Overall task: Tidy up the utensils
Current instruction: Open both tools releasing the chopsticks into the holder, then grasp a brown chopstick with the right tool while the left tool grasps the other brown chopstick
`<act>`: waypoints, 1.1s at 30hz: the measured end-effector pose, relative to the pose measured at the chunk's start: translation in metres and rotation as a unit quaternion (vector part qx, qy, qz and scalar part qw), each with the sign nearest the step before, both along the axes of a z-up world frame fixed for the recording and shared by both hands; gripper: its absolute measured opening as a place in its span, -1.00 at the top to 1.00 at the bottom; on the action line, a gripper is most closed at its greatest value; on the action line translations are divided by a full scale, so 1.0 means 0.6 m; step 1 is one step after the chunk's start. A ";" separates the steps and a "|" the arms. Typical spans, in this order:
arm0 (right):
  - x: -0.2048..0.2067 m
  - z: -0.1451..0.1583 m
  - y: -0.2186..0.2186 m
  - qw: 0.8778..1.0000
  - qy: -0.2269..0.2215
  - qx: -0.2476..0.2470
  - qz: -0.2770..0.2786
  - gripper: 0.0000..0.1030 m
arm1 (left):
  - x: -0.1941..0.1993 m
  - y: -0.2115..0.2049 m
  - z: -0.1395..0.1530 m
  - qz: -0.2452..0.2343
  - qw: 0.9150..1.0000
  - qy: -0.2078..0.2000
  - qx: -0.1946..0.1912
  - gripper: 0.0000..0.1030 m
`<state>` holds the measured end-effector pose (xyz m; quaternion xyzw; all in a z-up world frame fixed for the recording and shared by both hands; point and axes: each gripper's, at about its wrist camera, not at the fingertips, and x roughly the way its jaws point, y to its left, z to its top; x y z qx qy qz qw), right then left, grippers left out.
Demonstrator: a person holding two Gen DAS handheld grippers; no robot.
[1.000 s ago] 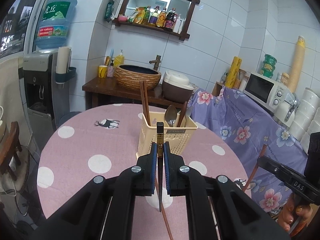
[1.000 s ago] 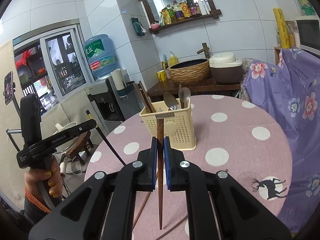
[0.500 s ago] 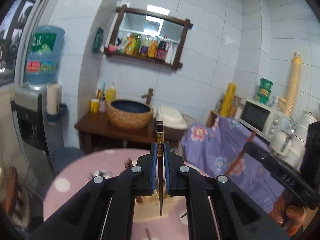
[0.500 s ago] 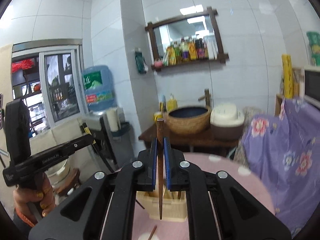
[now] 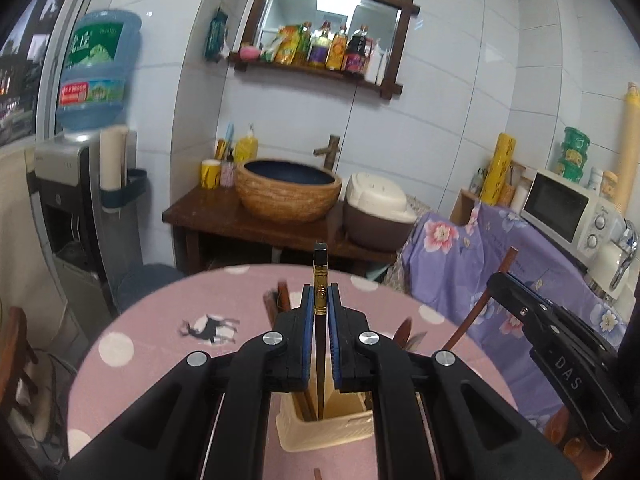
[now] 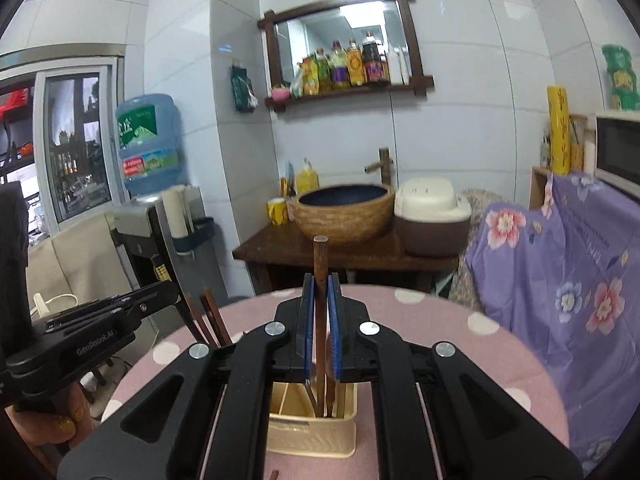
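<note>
- The left gripper (image 5: 320, 300) is clamped tight on a dark chopstick (image 5: 320, 280) with a gold band near its top; the stick stands upright between the blue pads.
- The lower end of that chopstick reaches down into the cream utensil basket (image 5: 320, 432), which sits on the pink table (image 5: 160, 352) with white dots (its tip is lost in the basket's shadow, so whether it touches the bottom cannot be told).
- Other brown chopsticks (image 5: 282, 300) poke up from the basket just left of the pads, partly hidden behind the gripper.
- The right gripper (image 6: 320, 300) is closed on a plain brown chopstick (image 6: 320, 264), also upright, with its top end well above the pads.
- In the right wrist view this brown chopstick runs down into a compartment of the same basket (image 6: 312, 436), beside what looks like a utensil handle.
- The left gripper shows at the left edge of the right wrist view, held by a hand (image 6: 56, 420) with yellow nail polish.
- Behind the table stand a wooden counter (image 5: 240, 220) with a woven bowl sink (image 5: 288, 192), a rice cooker (image 5: 376, 208) and a water dispenser (image 5: 64, 184).
- A purple flowered cloth (image 6: 560, 272) hangs at the right side.
</note>
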<state>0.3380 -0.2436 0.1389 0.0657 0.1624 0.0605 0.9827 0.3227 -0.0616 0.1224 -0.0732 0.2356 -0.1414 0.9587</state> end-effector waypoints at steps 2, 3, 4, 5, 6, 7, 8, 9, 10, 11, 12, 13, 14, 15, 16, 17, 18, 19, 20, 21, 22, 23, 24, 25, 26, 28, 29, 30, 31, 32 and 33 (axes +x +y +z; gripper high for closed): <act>0.007 -0.026 -0.001 1.000 0.016 0.005 -0.001 0.85 | 0.004 0.003 -0.022 -0.001 1.000 0.015 -0.003 0.84; 0.010 -0.035 -0.001 1.000 0.022 0.009 -0.001 0.85 | 0.005 0.003 -0.030 -0.001 1.000 0.020 -0.002 0.84; 0.012 -0.043 -0.004 1.000 0.025 0.012 -0.003 0.85 | 0.005 0.002 -0.040 -0.002 1.000 0.026 -0.001 0.84; 0.012 -0.048 -0.004 1.000 0.027 0.012 -0.004 0.85 | 0.006 0.002 -0.049 -0.002 0.999 0.032 0.001 0.84; 0.014 -0.054 -0.006 0.999 0.030 0.015 -0.004 0.85 | 0.007 0.002 -0.056 -0.002 0.999 0.036 0.002 0.84; 0.015 -0.058 -0.008 0.999 0.033 0.018 -0.005 0.85 | 0.007 0.003 -0.061 -0.001 0.999 0.037 0.002 0.84; 0.015 -0.062 -0.011 0.999 0.035 0.023 -0.006 0.85 | 0.005 0.003 -0.062 0.000 0.999 0.033 0.003 0.84; 0.015 -0.065 -0.014 0.999 0.035 0.026 -0.006 0.85 | 0.003 0.003 -0.062 0.000 1.000 0.030 0.007 0.84; 0.013 -0.067 -0.015 0.999 0.033 0.027 -0.005 0.85 | 0.001 0.003 -0.062 -0.001 1.000 0.030 0.007 0.83; 0.010 -0.069 -0.016 0.999 0.031 0.027 -0.004 0.85 | 0.001 0.004 -0.062 -0.003 0.999 0.032 0.006 0.82; 0.006 -0.069 -0.016 0.999 0.031 0.027 -0.003 0.77 | -0.004 0.006 -0.060 -0.007 0.999 0.032 0.003 0.74; 0.002 -0.069 -0.017 0.999 0.030 0.028 -0.003 0.67 | -0.009 0.006 -0.059 -0.008 1.000 0.030 0.001 0.53; -0.004 -0.069 -0.018 0.999 0.028 0.028 -0.004 0.30 | -0.017 0.007 -0.057 -0.007 1.000 0.025 0.001 0.37; -0.011 -0.068 -0.018 0.999 0.024 0.029 -0.007 -0.19 | -0.026 0.008 -0.055 -0.004 1.000 0.017 0.002 0.07; -0.024 -0.067 -0.020 0.999 0.014 0.030 -0.012 -0.32 | -0.034 0.008 -0.054 -0.001 1.000 0.010 0.003 -0.07; -0.038 -0.066 -0.020 0.999 0.001 0.028 -0.019 -0.33 | -0.044 0.009 -0.054 -0.001 1.000 0.003 0.005 -0.08; -0.048 -0.065 -0.018 1.000 -0.003 0.021 -0.022 -0.34 | -0.055 0.009 -0.054 -0.002 1.000 -0.002 0.008 -0.12; -0.060 -0.066 -0.015 1.000 -0.004 0.010 -0.028 -0.35 | -0.068 0.009 -0.055 -0.004 1.000 -0.006 0.013 -0.16; -0.071 -0.070 -0.014 0.999 -0.002 0.000 -0.034 -0.38 | -0.078 0.011 -0.058 -0.004 1.000 -0.007 0.016 -0.26; -0.084 -0.077 -0.013 0.999 0.004 -0.009 -0.042 -0.43 | -0.091 0.014 -0.063 -0.002 1.000 -0.007 0.017 -0.36; -0.094 -0.085 -0.014 0.999 0.013 -0.017 -0.047 -0.47 | -0.099 0.016 -0.070 -0.002 1.000 -0.006 0.017 -0.42; -0.103 -0.094 -0.015 0.998 0.026 -0.025 -0.052 -0.52 | -0.109 0.019 -0.079 -0.004 1.000 -0.001 0.018 -0.43; -0.112 -0.107 -0.017 0.997 0.043 -0.033 -0.057 -0.52 | -0.117 0.023 -0.090 -0.003 1.000 0.006 0.020 -0.44; -0.119 -0.120 -0.022 0.996 0.059 -0.038 -0.061 -0.52 | -0.121 0.027 -0.100 0.000 1.000 0.013 0.023 -0.45; -0.128 -0.136 -0.027 0.994 0.077 -0.041 -0.066 -0.52 | -0.125 0.031 -0.112 0.005 0.999 0.023 0.026 -0.45; -0.145 -0.172 -0.042 0.989 0.116 -0.040 -0.081 -0.52 | -0.134 0.042 -0.141 0.013 0.998 0.047 0.028 -0.45; -0.154 -0.190 -0.048 0.986 0.136 -0.036 -0.087 -0.52 | -0.138 0.048 -0.151 0.016 0.998 0.056 0.026 -0.45; -0.164 -0.212 -0.055 0.983 0.159 -0.029 -0.092 -0.52 | -0.143 0.055 -0.166 0.020 0.997 0.069 0.022 -0.45; -0.173 -0.232 -0.060 0.979 0.177 -0.025 -0.095 -0.52 | -0.149 0.060 -0.177 0.022 0.997 0.077 0.021 -0.45; -0.182 -0.251 -0.063 0.975 0.195 -0.025 -0.100 -0.52 | -0.154 0.066 -0.190 0.027 0.996 0.085 0.021 -0.45; -0.189 -0.267 -0.065 0.972 0.209 -0.024 -0.105 -0.52 | -0.160 0.070 -0.200 0.032 0.995 0.090 0.024 -0.45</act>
